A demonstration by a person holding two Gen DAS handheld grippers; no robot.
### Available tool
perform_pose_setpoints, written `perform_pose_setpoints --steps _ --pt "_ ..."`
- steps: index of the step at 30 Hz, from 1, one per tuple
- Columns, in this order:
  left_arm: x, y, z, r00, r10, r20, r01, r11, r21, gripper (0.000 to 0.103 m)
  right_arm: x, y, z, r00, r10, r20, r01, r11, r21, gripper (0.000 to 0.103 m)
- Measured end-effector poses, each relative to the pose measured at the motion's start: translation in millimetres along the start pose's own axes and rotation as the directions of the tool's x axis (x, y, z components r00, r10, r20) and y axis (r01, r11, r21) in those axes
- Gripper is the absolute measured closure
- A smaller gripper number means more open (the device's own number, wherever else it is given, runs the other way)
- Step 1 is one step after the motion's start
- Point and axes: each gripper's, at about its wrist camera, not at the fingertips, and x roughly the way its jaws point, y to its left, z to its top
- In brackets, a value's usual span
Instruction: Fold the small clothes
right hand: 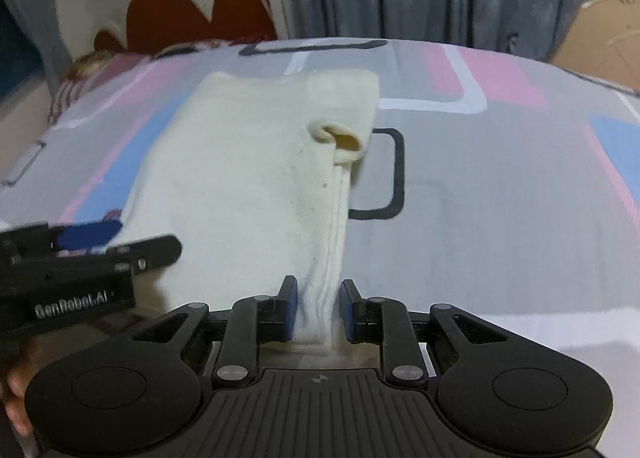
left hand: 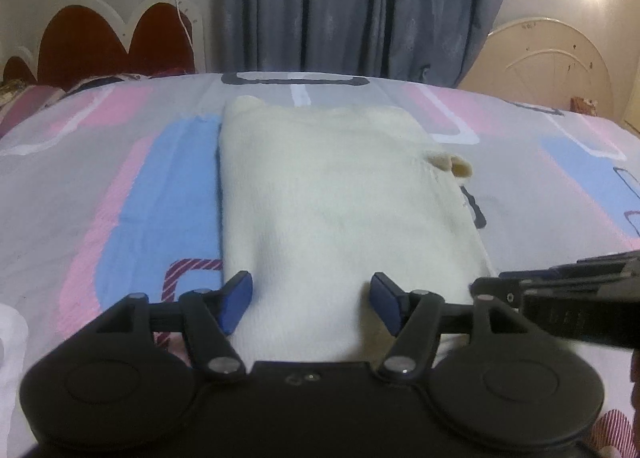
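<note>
Cream garment lengthwise toward curtain; left gripper agape, right gripper pinching hem (bunched).

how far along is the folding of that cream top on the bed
Partly done. The cream top already lies as a narrow strip on the bedsheet, sides apparently folded in. The right gripper has its jaws around the near hem, bunched between them; the left gripper is open over it. The lengthwise fold is left.
</note>
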Motion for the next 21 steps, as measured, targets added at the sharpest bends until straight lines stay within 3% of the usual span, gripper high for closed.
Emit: perform_pose_setpoints --steps 3,6,8,11,13,16,18,21 --pt "-4 1 0 1.000 -0.014 0.001 0.014 1.000 -0.015 0.030 -4 0 3 0.999 0.043 -0.020 -0.042 0.998 0.036 0.082" --pt "-3 -2 -4 1.000 -0.004 0.000 0.004 1.000 0.007 0.028 -4 1 -3 0.999 0.031 -0.008 -0.031 0.999 0.028 0.082" --pt "-2 -2 -5 1.000 -0.010 0.003 0.010 1.000 0.017 0.025 -6 2 -5 1.000 0.013 0.010 -0.013 0.999 0.030 0.093" --pt "-1 -1 -5 1.000 -0.023 -0.006 0.023 1.000 0.001 0.015 -8 -8 -7 0.999 -0.025 0.032 0.022 0.995 0.094 0.096" --pt "1 1 -4 0.999 -0.022 -0.038 0.021 1.000 -0.015 0.001 -7 -12 -12 0.999 -0.015 0.029 0.012 0.993 0.117 0.096" --pt "7 7 -3 0.994 -0.035 -0.104 0.028 0.997 -0.069 0.000 -10 -7 -8 1.000 -0.019 0.025 0.017 0.996 0.093 0.095" --pt "9 12 -4 0.991 -0.041 -0.124 0.027 0.993 -0.115 0.000 -11 -11 -7 1.000 -0.006 0.024 0.003 0.991 0.131 0.090" --pt "10 11 -4 0.989 -0.022 -0.146 0.005 0.993 -0.118 0.000 -18 -13 -9 0.999 0.011 0.034 -0.017 0.985 0.171 0.062"
